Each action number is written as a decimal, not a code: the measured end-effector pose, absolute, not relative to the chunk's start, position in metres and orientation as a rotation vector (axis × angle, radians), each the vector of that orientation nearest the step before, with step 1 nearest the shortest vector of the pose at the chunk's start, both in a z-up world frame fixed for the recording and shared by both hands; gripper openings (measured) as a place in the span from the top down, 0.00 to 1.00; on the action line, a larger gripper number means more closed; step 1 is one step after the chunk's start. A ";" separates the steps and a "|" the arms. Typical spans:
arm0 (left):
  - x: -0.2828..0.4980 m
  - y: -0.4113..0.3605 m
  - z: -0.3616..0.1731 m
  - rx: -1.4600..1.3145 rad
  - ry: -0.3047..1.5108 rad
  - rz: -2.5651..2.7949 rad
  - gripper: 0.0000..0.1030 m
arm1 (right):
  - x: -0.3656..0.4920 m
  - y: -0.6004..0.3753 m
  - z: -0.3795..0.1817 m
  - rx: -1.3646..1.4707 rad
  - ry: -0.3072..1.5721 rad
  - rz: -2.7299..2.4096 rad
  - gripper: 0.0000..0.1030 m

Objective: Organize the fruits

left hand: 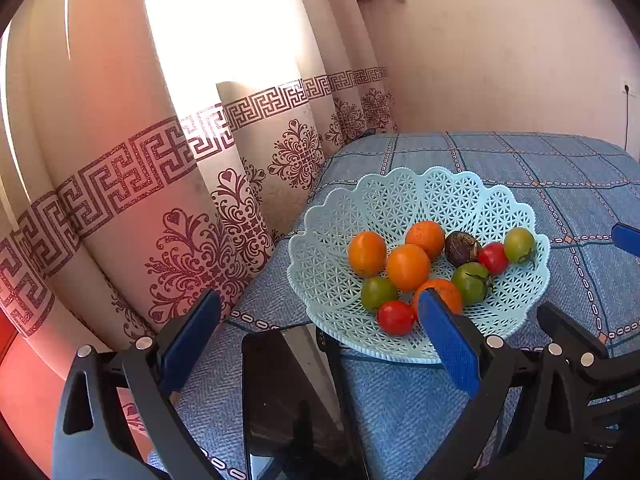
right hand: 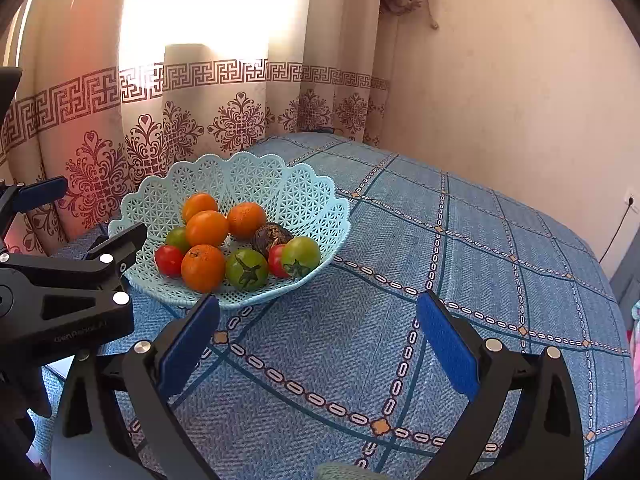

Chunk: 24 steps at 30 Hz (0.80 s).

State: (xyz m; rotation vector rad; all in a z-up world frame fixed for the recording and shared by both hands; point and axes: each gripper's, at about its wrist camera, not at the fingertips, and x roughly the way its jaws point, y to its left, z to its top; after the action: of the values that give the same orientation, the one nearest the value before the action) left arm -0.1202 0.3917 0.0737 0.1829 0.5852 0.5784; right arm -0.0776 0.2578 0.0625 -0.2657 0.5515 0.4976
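A pale blue lattice basket [left hand: 400, 188] [right hand: 248, 172] stands on the blue checked tablecloth near the curtain side. In it lie several oranges [left hand: 408, 266] [right hand: 203, 268], green tomatoes [left hand: 471, 282] [right hand: 247, 269], red tomatoes [left hand: 396, 317] [right hand: 169, 260] and one dark wrinkled fruit [left hand: 462, 248] [right hand: 270, 237]. My left gripper [left hand: 320, 328] [right hand: 100, 208] is open and empty at the basket's near left rim, its right pad in front of an orange. My right gripper [right hand: 320, 332] [left hand: 582, 272] is open and empty over bare cloth, to the right of the basket.
A patterned curtain [left hand: 180, 200] hangs close behind the table's left edge, with a plain wall [right hand: 520, 100] at the back. A dark glossy slab [left hand: 280, 392] lies at the table edge under my left gripper. A wall socket with a cable [right hand: 631, 200] is far right.
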 end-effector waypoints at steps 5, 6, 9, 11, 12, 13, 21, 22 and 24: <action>-0.120 0.392 0.073 0.183 0.586 0.578 0.03 | -0.077 0.257 0.062 -0.262 0.555 0.501 0.05; -0.120 0.392 0.073 0.183 0.586 0.578 0.03 | -0.076 0.257 0.062 -0.261 0.555 0.502 0.05; -0.120 0.392 0.073 0.185 0.587 0.577 0.03 | -0.076 0.257 0.062 -0.256 0.560 0.508 0.05; -0.120 0.392 0.073 0.186 0.587 0.576 0.03 | -0.076 0.257 0.062 -0.251 0.563 0.514 0.05; -0.120 0.392 0.073 0.186 0.587 0.576 0.03 | -0.076 0.256 0.062 -0.249 0.564 0.514 0.05; -0.120 0.392 0.073 0.186 0.587 0.577 0.03 | -0.076 0.256 0.062 -0.250 0.563 0.512 0.05; -0.119 0.392 0.073 0.187 0.587 0.576 0.03 | -0.077 0.254 0.062 -0.251 0.540 0.480 0.05; -0.119 0.391 0.073 0.186 0.587 0.576 0.03 | -0.076 0.253 0.062 -0.245 0.541 0.478 0.05; -0.120 0.391 0.074 0.184 0.587 0.575 0.03 | -0.075 0.250 0.062 -0.233 0.542 0.465 0.05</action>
State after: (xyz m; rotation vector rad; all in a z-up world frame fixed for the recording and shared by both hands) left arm -0.1202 0.3910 0.0738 0.1839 0.5865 0.5751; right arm -0.0746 0.2499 0.0625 -0.2325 0.5424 0.4648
